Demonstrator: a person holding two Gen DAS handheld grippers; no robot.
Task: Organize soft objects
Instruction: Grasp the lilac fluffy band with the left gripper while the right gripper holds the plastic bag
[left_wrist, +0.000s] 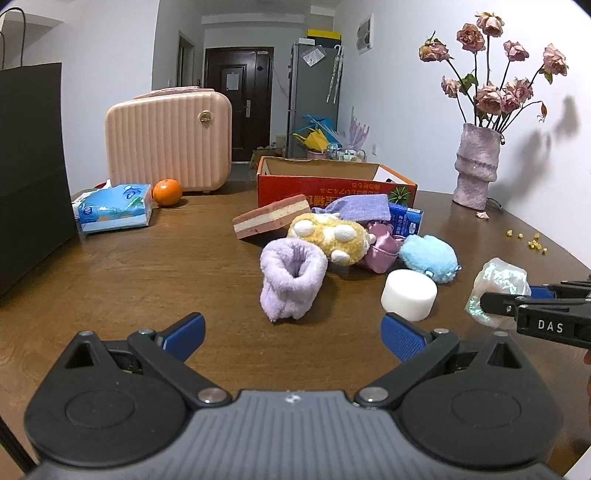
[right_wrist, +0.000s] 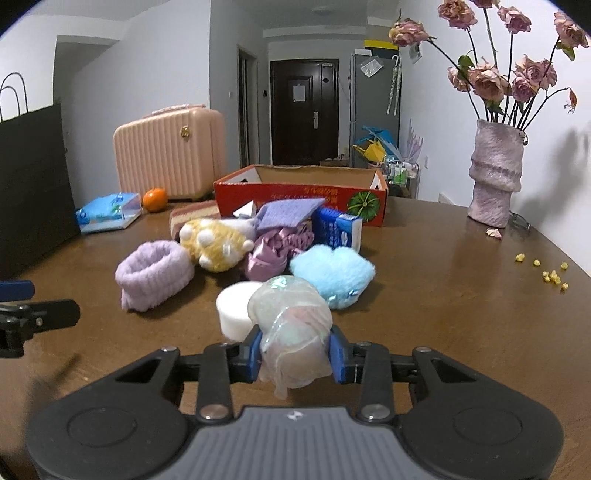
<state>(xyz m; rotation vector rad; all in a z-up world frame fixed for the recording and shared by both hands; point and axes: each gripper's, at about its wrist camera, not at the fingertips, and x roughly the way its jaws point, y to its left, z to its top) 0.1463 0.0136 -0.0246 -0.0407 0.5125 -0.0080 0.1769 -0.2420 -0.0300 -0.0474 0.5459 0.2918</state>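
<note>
A pile of soft things lies on the brown table in front of a red cardboard box (left_wrist: 332, 186) (right_wrist: 295, 192): a purple fluffy band (left_wrist: 291, 282) (right_wrist: 153, 277), a yellow plush (left_wrist: 328, 232) (right_wrist: 212, 240), a blue plush (left_wrist: 428, 258) (right_wrist: 332, 273), a purple satin piece (left_wrist: 380, 249) (right_wrist: 273, 247), a lilac cloth (left_wrist: 354, 208) and a pink sponge (left_wrist: 273, 218). My right gripper (right_wrist: 295, 354) (left_wrist: 495, 304) is shut on an iridescent white scrunchie (right_wrist: 291, 325) (left_wrist: 502, 284) above the table. My left gripper (left_wrist: 293, 336) is open and empty, just short of the purple band.
A white cylinder (left_wrist: 408, 295) (right_wrist: 238, 308) stands near the scrunchie. A blue carton (left_wrist: 408, 219) leans by the box. A tissue pack (left_wrist: 114, 208), an orange (left_wrist: 167, 192), a pink case (left_wrist: 168, 142), a black bag (left_wrist: 29, 166) and a vase of flowers (left_wrist: 476, 166) ring the table.
</note>
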